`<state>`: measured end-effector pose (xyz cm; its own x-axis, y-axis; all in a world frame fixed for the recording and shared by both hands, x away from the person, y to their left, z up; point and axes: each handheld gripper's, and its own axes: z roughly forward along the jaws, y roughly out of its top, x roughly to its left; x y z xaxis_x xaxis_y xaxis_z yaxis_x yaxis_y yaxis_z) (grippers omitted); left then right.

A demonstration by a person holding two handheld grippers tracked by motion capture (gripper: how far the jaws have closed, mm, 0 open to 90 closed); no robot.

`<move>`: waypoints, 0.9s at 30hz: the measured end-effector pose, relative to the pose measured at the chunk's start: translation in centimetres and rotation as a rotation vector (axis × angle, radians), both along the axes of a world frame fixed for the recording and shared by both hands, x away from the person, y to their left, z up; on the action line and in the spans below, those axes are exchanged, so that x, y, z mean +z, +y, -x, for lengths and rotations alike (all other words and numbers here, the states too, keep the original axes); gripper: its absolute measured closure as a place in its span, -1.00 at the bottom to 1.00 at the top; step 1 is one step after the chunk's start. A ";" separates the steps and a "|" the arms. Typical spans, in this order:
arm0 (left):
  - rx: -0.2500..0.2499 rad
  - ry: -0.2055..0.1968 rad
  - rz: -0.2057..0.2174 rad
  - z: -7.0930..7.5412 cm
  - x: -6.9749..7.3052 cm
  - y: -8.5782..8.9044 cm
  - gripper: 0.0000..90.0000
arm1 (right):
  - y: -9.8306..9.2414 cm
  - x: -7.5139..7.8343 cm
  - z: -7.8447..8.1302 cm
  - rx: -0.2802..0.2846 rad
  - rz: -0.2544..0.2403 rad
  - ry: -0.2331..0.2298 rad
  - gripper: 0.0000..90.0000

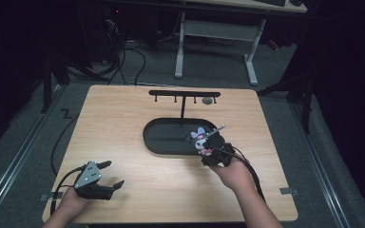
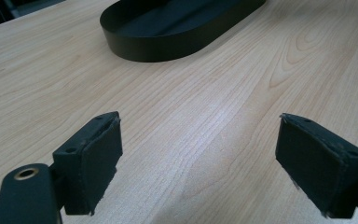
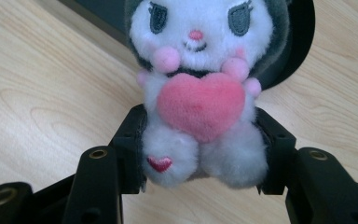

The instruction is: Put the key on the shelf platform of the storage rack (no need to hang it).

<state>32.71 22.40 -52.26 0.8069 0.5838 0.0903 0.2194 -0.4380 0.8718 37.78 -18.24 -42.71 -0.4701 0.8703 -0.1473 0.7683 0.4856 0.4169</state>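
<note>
Nearest the high view are my two hands, one gripper in each. Left gripper [image 1: 108,179] rests on the table [image 1: 138,109], well short of the tray [image 1: 154,142] and to its left, jaws spread with nothing between them. Right gripper [image 1: 208,143] sits at the tray's near right rim, clamped on the plush [image 1: 201,141], which I hold just above that rim. One rack [image 1: 184,93] with small hooks rises from the tray's far side; one small grey thing hangs at its right end, too small to name. I judge the pickup done, and hanging the plush on the rack left.

Left gripper view: two pads [image 2: 324,168] stand wide apart over bare wood, the tray ahead.

Right gripper view: both jaws press the plush's [image 3: 200,112] lower body, its face upright, the tray's rim right behind its head. One plush, one pink heart [image 3: 200,103] in its paws.
</note>
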 end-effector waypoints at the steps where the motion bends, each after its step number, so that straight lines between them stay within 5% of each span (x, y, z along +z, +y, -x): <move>1: 0.000 0.000 0.000 0.0 0.0 0.0 -0.66 | 0.1 -0.1 -0.2 0.003 -0.002 0.001 0.05; 27: -0.002 0.000 0.005 0.0 0.0 0.0 -0.66 | 2.2 -1.8 -4.7 -0.005 -0.004 0.010 0.05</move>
<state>32.71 22.43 -52.26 0.8080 0.5826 0.0877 0.2182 -0.4343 0.8740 42.50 -16.06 -44.51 -0.4669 0.8734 -0.1387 0.7752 0.4797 0.4112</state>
